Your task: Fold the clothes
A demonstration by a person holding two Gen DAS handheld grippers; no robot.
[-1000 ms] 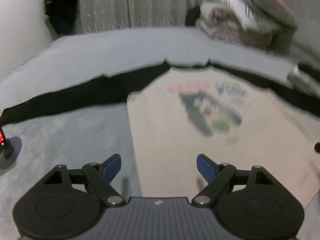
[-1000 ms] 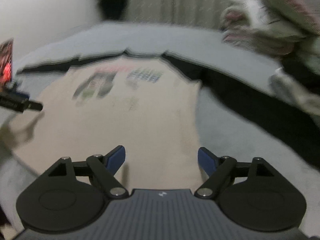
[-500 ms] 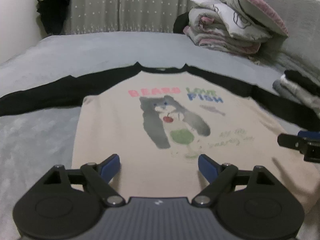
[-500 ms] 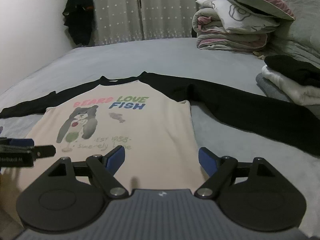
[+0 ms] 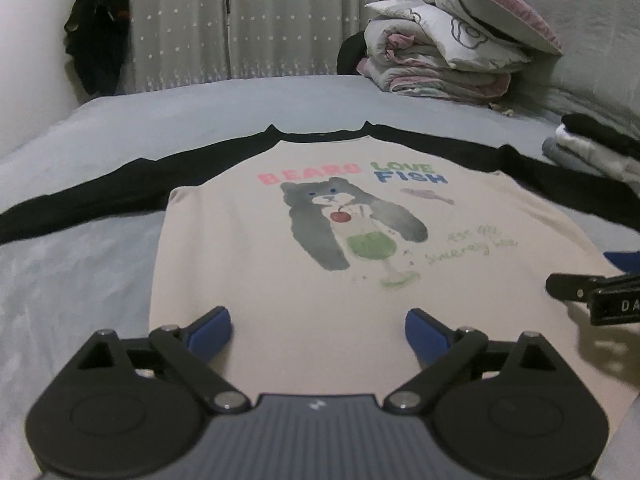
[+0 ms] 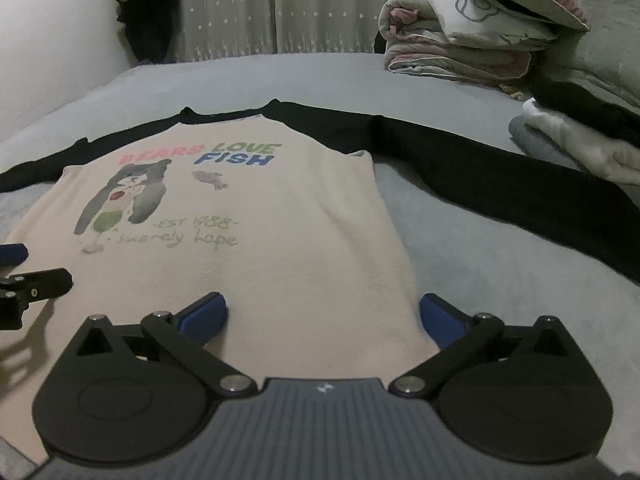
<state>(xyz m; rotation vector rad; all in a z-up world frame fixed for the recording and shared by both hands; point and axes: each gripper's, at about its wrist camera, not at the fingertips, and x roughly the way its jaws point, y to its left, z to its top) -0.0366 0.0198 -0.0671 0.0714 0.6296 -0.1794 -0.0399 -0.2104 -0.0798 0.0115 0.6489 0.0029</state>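
Two grippers' jaws, just widened, empty above shirt (image 5: 256, 280) reading "BEARS LOVE FISH", "EST 1988".

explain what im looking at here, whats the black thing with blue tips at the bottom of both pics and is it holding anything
Those are two hand-held grippers, one in each of a person's hands, each carrying its own camera that looks forward along its fingers. One picture comes from the left gripper, the other from the right gripper. The blue tips are the finger pads. Both grippers' jaws have just been opening; they stand wide and hold nothing. Beneath them a cream raglan shirt with black sleeves and a bear print lies flat on a grey bed. Folded clothes and rolled bedding sit further back.
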